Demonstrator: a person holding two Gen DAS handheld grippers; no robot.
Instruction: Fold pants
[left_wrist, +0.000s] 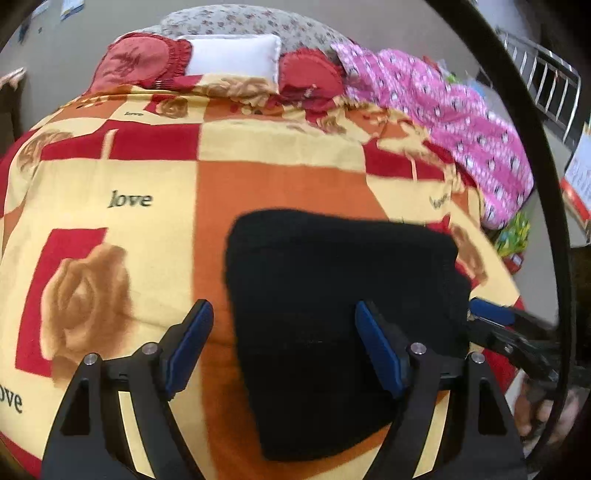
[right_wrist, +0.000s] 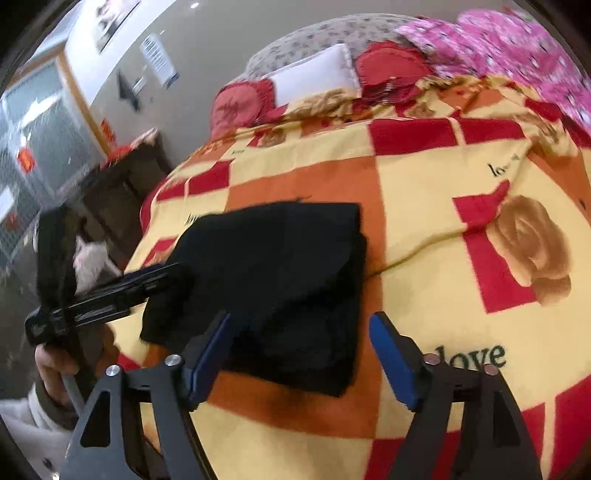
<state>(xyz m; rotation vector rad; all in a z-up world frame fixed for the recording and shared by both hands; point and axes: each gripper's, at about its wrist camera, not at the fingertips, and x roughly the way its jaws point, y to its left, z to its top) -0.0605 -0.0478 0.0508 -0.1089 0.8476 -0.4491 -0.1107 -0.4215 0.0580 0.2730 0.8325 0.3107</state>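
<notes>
Pants (left_wrist: 340, 317): black, folded into a compact, roughly square stack, lying flat on the bedspread (left_wrist: 280, 184) near the bed's near edge, about mid-width.

Left gripper (left_wrist: 284, 347) jaws spread, nothing clamped. Its right finger sits over the pants' near-left part, its left finger over bare bedspread; contact with the cloth can't be told. Right gripper (right_wrist: 299, 354) jaws also released, straddling the stack's near-right corner, no fabric pinched. Each gripper shows in the other's camera, at the stack's left and right sides.

Key relation: stack lies just ahead of both jaw pairs and between the two hands, neither clearly nearer. Long axis hard to call, bundle nearly square; layered edges show on its right side in the right wrist view.

My read: folding looks mostly done; any further fold or tidy means re-gripping an edge.

Farther off: white pillow (left_wrist: 232, 59) and red cushions (left_wrist: 140, 59) at the head of the bed, pink fabric (left_wrist: 454, 122) along the far right edge.
</notes>
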